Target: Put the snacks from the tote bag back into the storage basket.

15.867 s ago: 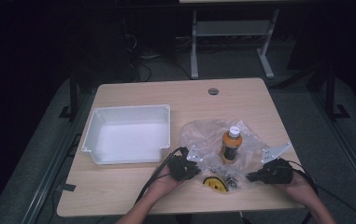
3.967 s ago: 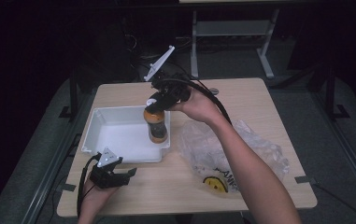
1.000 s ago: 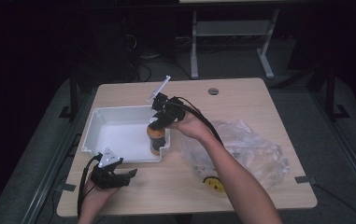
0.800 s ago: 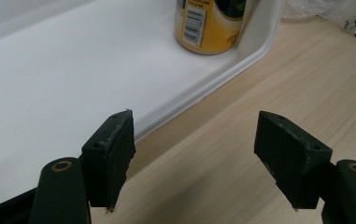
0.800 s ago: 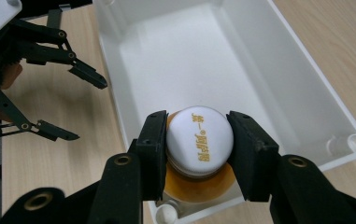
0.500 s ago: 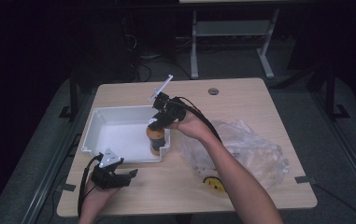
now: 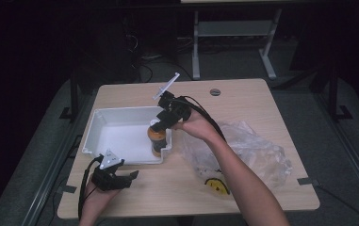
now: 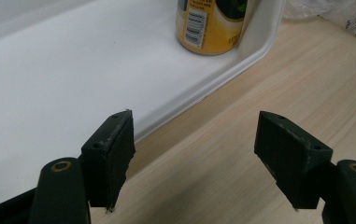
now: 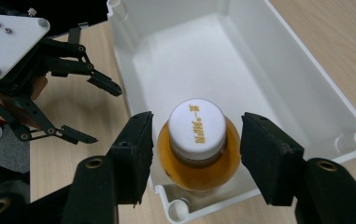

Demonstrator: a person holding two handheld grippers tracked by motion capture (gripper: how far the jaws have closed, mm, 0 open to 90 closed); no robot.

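An orange drink bottle (image 7: 157, 139) with a white cap stands upright in the near right corner of the white tray (image 7: 116, 113). My right gripper (image 7: 160, 123) points down over it. In the right gripper view the bottle (image 9: 198, 135) sits between the two pads with a gap on each side; the jaws have just been opening. My left gripper (image 7: 129, 178) lies open on the table in front of the tray, with nothing between its fingers. In the left gripper view the bottle's base (image 8: 210, 25) shows beyond the tray's rim (image 8: 203, 93).
A crumpled clear plastic bag (image 7: 243, 150) lies right of the tray, with a yellow and black item (image 7: 217, 186) at its near edge. A cable hole (image 7: 215, 92) sits at the table's far edge. Bare wood lies between the tray and the front edge.
The right gripper's jaws have spread away from the bottle, which stays standing in the tray corner. Both hands have kept their places.
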